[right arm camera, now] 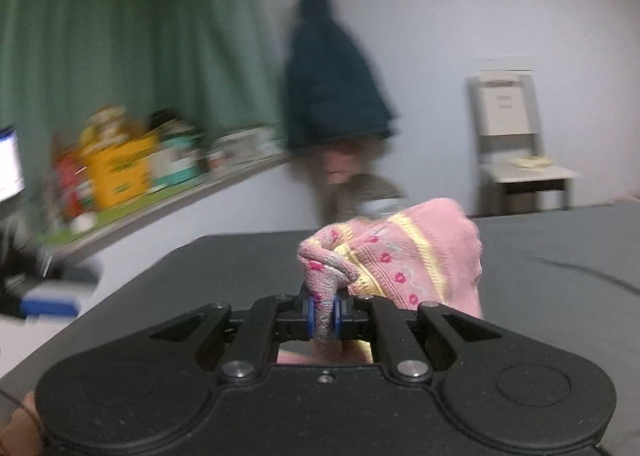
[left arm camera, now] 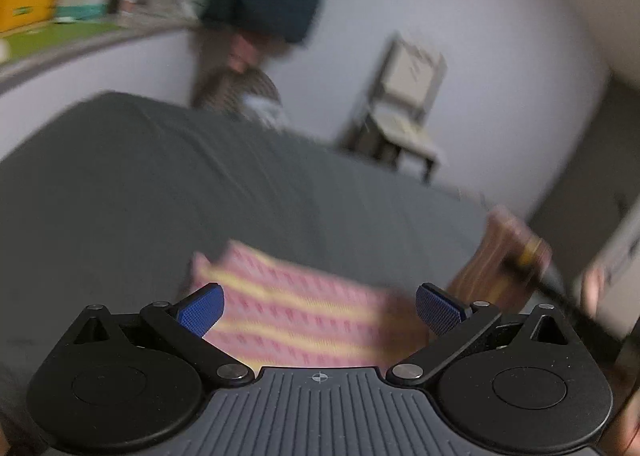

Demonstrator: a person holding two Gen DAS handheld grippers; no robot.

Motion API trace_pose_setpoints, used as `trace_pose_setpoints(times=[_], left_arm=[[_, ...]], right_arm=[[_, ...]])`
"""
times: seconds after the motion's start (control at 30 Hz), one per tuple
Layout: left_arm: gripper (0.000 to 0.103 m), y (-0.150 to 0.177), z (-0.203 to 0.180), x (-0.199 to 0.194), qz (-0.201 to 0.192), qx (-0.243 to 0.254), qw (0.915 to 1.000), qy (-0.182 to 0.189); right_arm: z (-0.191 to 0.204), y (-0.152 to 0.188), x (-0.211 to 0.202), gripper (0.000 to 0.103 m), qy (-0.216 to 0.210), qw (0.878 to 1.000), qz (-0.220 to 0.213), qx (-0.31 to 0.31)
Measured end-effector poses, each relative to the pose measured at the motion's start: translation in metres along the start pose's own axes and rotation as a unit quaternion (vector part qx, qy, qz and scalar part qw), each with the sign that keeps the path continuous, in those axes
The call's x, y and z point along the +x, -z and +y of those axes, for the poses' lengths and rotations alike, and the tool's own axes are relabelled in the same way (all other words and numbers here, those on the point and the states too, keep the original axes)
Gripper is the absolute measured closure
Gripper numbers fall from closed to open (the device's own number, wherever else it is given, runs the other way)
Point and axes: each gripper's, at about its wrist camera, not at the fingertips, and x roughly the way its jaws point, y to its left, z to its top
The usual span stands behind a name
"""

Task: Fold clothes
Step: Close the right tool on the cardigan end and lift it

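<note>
Underneath, grey bedsheet [right arm camera: 540,252]; white wall [right arm camera: 460,16], green curtain [right arm camera: 120,56], chair [right arm camera: 516,144] behind.

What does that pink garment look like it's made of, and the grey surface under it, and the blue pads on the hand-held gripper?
Pink garment: a soft matte knit, likely cotton, judging by its ribbed yellow bands and woven-in flowers.
Grey surface: matte woven sheet, with soft creases; the fibre is unclear through blur.
Blue pads: probably rubber or textured plastic, going by a fine grid pattern, no shine.
</note>
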Motion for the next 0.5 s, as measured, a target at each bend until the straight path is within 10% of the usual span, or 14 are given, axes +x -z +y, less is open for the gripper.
trace_pose_setpoints(times=[0.27, 0.5], left_arm=[[0.0, -0.008, 0.045, -0.01, -0.055, -0.087, 0.9932, -0.054], [0.0, -0.002, 0.051, 0.009, -0.026, -0.085, 0.9938, -0.066]], right_arm=[[0.078, 0.078, 0.06, 0.094, -0.047, 0.983, 0.115, -0.135], [0.081, 0.069, 0.034, 0.094, -0.032, 0.993, 0.008, -0.112]])
